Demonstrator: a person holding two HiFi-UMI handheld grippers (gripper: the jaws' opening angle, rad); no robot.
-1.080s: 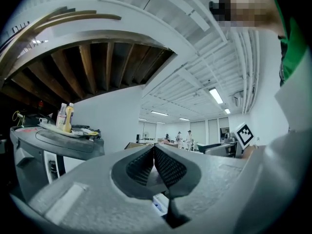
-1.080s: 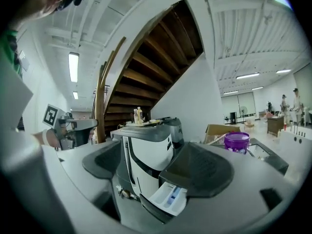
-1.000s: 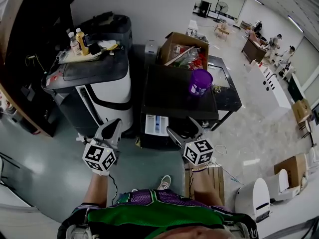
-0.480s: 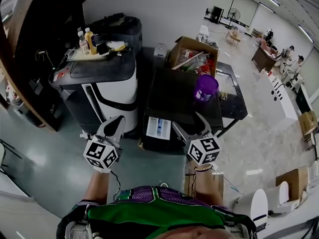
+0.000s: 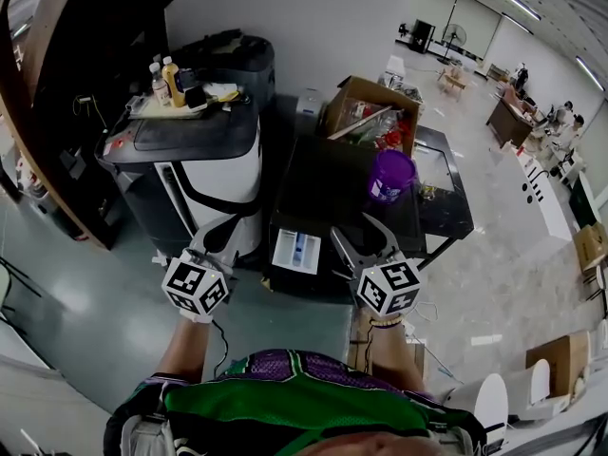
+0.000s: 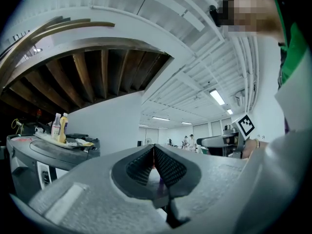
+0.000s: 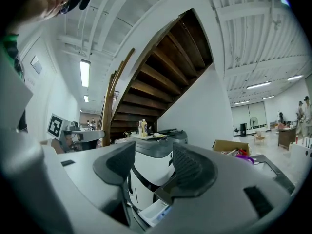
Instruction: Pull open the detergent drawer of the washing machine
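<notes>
Already the detergent drawer point(image 5: 296, 251) stands pulled out of the washing machine point(image 5: 332, 183); the jaws of the right gripper point(image 5: 359, 230), just narrowed around nothing, are held half apart near it, those of the left gripper point(image 5: 218, 231) pressed together, so the pull is judged done

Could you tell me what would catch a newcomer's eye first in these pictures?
The purple container stands out on the dark washing machine at centre, and the white detergent drawer juts open from its front. To the left, bottles sit atop a black-and-white machine.
</notes>
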